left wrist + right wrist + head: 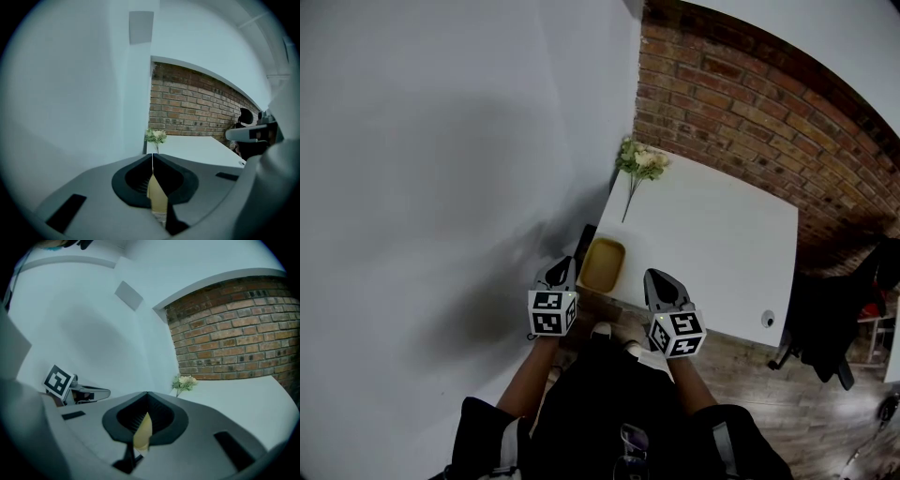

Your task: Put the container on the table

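White table point(722, 244) bearing flowers point(639, 161) and tan container point(603, 265)

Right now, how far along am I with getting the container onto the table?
Nearly done, it seems. The container appears to sit on the table, at its near corner. Nothing is in hand: the left tongs and right tongs are both shut, either side of it. Probably only backing away is left.

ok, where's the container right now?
Head view: the container is at the white table's near-left corner, between the left gripper and right gripper, flowers beyond it.
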`<action>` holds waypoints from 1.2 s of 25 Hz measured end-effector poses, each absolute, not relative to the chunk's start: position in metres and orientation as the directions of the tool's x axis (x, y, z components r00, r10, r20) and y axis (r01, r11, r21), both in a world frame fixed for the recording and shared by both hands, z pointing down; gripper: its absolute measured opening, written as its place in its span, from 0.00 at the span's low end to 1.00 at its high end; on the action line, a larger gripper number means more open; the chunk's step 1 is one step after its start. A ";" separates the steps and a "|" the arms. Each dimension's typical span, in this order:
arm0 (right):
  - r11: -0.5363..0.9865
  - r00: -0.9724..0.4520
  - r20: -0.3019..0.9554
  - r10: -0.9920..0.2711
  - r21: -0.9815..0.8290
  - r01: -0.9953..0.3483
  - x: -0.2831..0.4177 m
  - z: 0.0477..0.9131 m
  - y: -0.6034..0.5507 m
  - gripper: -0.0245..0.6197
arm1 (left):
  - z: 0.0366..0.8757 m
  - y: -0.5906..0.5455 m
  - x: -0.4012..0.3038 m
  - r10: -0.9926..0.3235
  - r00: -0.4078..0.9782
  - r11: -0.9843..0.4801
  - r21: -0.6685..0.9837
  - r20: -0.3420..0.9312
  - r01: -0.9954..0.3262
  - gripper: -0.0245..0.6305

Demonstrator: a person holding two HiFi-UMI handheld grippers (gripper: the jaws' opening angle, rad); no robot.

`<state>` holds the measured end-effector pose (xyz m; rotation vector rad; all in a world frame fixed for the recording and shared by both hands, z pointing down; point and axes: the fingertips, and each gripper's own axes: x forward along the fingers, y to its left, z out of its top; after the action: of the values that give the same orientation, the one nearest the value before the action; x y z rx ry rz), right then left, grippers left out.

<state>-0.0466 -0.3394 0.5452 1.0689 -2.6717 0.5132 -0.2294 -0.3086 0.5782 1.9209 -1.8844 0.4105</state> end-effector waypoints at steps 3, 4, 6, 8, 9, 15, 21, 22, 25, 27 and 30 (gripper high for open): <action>0.675 -0.706 0.289 -0.647 -0.213 -0.706 -0.043 0.535 -0.342 0.07 | 0.571 -0.305 -0.232 -0.888 0.036 0.004 0.086 0.459 -0.996 0.07; 0.676 -0.704 0.278 -0.653 -0.204 -0.708 -0.042 0.532 -0.343 0.07 | 0.569 -0.304 -0.232 -0.892 0.038 0.002 0.088 0.450 -0.996 0.07; 0.676 -0.701 0.263 -0.663 -0.191 -0.711 -0.039 0.529 -0.342 0.07 | 0.565 -0.301 -0.231 -0.902 0.040 -0.002 0.089 0.431 -0.996 0.07; 0.675 -0.699 0.255 -0.668 -0.185 -0.714 -0.036 0.526 -0.342 0.07 | 0.560 -0.298 -0.229 -0.909 0.038 -0.005 0.081 0.414 -0.997 0.07; 0.676 -0.698 0.252 -0.670 -0.182 -0.714 -0.035 0.525 -0.341 0.07 | 0.558 -0.297 -0.228 -0.912 0.037 -0.007 0.075 0.409 -0.997 0.07; 0.682 -0.698 0.227 -0.679 -0.154 -0.715 -0.034 0.520 -0.334 0.07 | 0.555 -0.292 -0.228 -0.916 0.024 -0.001 0.059 0.400 -0.998 0.07; 0.684 -0.694 0.216 -0.687 -0.129 -0.718 -0.036 0.517 -0.327 0.07 | 0.555 -0.288 -0.229 -0.918 0.025 0.001 0.064 0.397 -0.998 0.07; 0.685 -0.695 0.214 -0.687 -0.128 -0.717 -0.035 0.517 -0.326 0.07 | 0.554 -0.287 -0.229 -0.918 0.024 0.001 0.063 0.395 -0.998 0.07; 0.685 -0.694 0.211 -0.688 -0.126 -0.718 -0.034 0.519 -0.324 0.07 | 0.554 -0.286 -0.228 -0.920 0.023 0.000 0.060 0.391 -0.998 0.07; 0.683 -0.692 0.212 -0.690 -0.126 -0.719 -0.033 0.521 -0.325 0.07 | 0.556 -0.285 -0.228 -0.920 0.029 -0.004 0.063 0.391 -0.998 0.07; 0.682 -0.691 0.215 -0.691 -0.124 -0.721 -0.031 0.523 -0.324 0.07 | 0.558 -0.284 -0.225 -0.918 0.046 -0.020 0.069 0.395 -0.997 0.07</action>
<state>-0.0312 -0.3242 0.5226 1.1577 -2.7407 0.2999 -0.2246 -0.2840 0.5582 2.0050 -1.9375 0.3429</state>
